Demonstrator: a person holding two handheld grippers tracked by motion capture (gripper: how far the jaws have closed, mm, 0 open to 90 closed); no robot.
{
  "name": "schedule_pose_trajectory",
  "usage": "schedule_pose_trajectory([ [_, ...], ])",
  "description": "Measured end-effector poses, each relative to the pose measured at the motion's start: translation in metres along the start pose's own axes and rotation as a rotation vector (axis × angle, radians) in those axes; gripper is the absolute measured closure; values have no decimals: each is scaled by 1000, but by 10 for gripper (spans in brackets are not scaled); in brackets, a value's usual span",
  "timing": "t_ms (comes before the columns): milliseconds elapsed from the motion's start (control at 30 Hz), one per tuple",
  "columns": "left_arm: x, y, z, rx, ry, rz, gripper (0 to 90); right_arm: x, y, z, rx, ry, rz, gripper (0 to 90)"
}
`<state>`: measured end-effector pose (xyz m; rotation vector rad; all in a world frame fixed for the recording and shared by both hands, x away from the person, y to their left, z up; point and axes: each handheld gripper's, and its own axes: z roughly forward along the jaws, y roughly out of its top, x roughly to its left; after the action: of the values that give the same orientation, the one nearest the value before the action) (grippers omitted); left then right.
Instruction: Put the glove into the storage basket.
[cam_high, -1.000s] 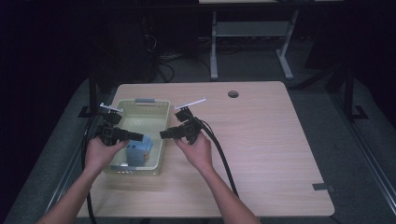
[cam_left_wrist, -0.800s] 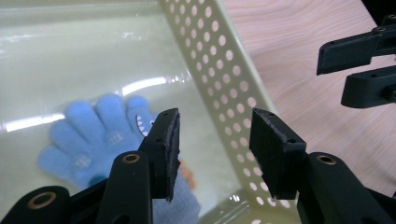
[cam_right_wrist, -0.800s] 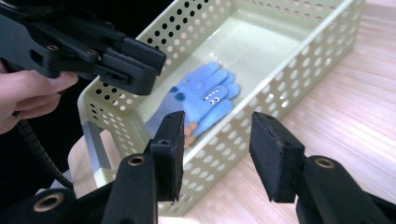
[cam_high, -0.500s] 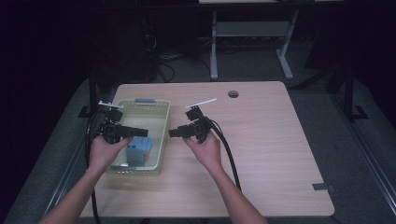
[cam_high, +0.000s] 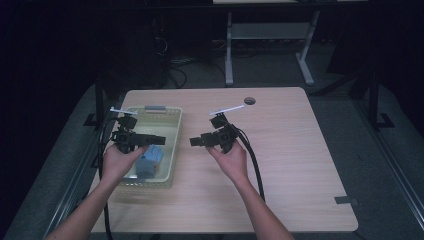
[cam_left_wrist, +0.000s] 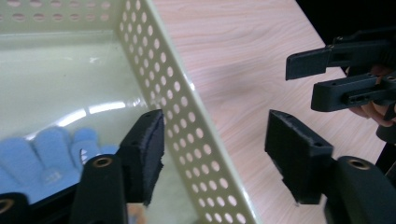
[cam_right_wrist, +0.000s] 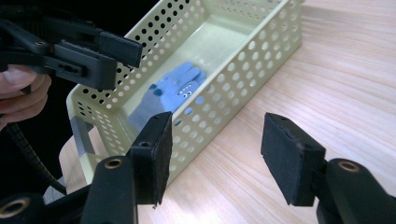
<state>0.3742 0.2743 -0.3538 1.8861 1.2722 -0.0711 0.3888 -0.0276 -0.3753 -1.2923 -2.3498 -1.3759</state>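
Blue glove lying on the floor of the pale perforated basket at the desk's left side. Left gripper astride the basket's wall and right gripper over bare wood, both just opened, fingers apart, nothing between. Likely trouble: knocking the light basket along with that straddling finger, or snagging a trailing cable on its rim.

Overhead light falls on table alone — floor and room behind sink into near black. High view dim, slightly soft, muted colour. Faint shadows under hands and beside basket. Left gripper view: white glare streaks on glossy basket floor, near jaws soft, blue glove blurred. Right gripper view brighter — wood grain crisp at right, basket's near wall slightly smeared, upper left corner black.
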Motion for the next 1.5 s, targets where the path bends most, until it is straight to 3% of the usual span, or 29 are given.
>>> schedule_pose_trajectory([
  [667, -23, 5, 14, -17, -47, 31, 303, -30, -17, -28, -17, -7, 57, 365],
  [1267, -47, 7, 38, -18, -59, 67, 299, -54, -34, -61, -45, -45, 82, 349],
  [1500, -57, 7, 46, -22, -85, 81, 297, -63, -41, -74, -56, -61, 100, 346],
])
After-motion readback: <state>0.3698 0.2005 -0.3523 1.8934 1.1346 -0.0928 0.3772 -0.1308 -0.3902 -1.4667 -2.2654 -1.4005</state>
